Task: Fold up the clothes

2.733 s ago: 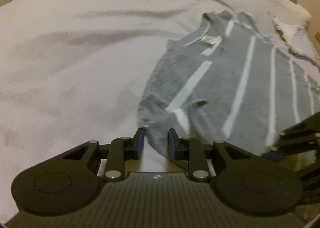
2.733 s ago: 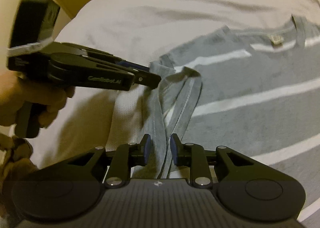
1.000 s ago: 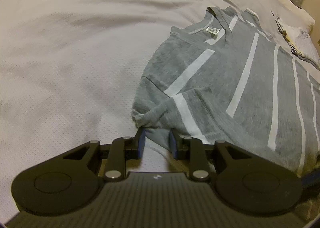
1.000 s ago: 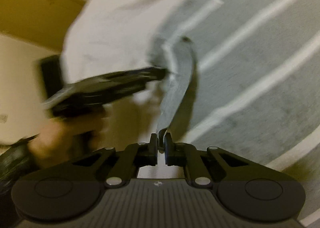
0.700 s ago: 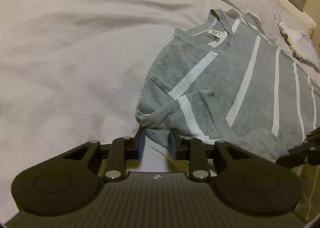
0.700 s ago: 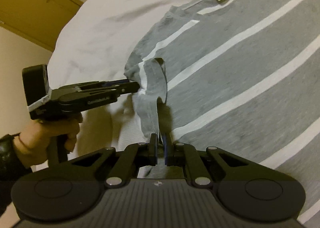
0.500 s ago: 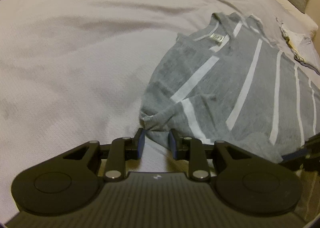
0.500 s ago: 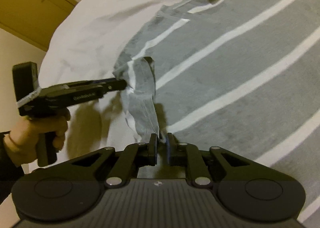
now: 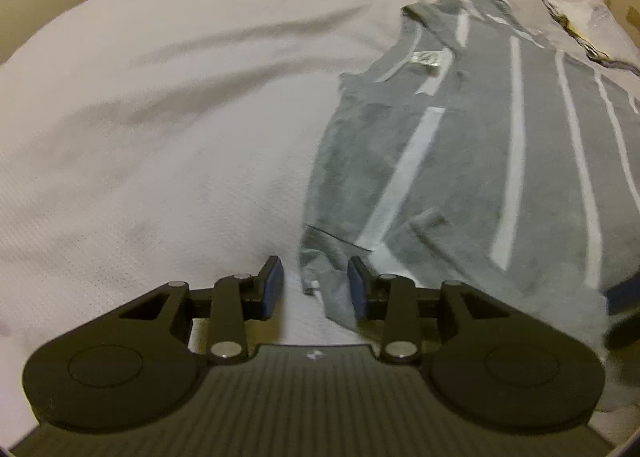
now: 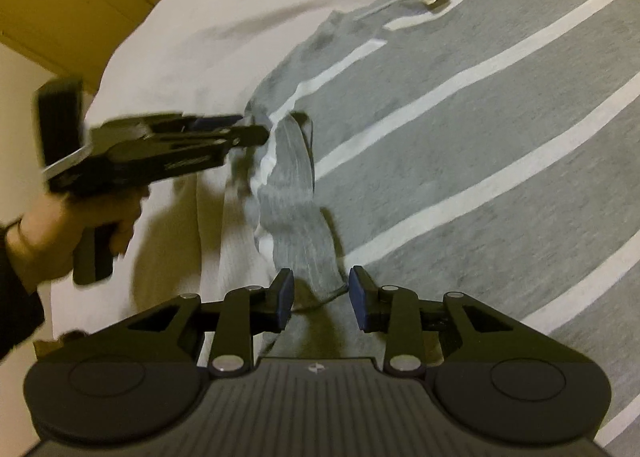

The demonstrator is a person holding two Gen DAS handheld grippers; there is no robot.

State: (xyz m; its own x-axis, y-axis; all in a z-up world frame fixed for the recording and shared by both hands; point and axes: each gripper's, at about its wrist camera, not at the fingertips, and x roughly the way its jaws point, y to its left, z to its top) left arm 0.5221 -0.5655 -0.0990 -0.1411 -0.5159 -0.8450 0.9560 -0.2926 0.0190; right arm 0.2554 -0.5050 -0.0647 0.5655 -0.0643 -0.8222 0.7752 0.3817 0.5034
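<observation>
A grey T-shirt with white stripes (image 9: 472, 161) lies spread on the white bed, collar and label away from me; it also shows in the right wrist view (image 10: 460, 129). Its sleeve (image 10: 294, 193) is folded inward over the body. My left gripper (image 9: 315, 284) is open, with the sleeve's edge lying loose between its fingers. My right gripper (image 10: 320, 293) is open, with the sleeve's hem resting between its fingers. The left gripper also shows from the side in the right wrist view (image 10: 256, 129), its tips at the sleeve's shoulder end.
The white bedspread (image 9: 160, 117) stretches wide to the left of the shirt. Another light garment (image 9: 580, 17) lies at the far right by a pillow. A wooden cupboard (image 10: 68, 5) stands beyond the bed's edge (image 10: 120, 69).
Both grippers have opened and let go of the sleeve, which the right gripper had pinched and carried over the shirt's body. The sleeve now lies folded inward.
</observation>
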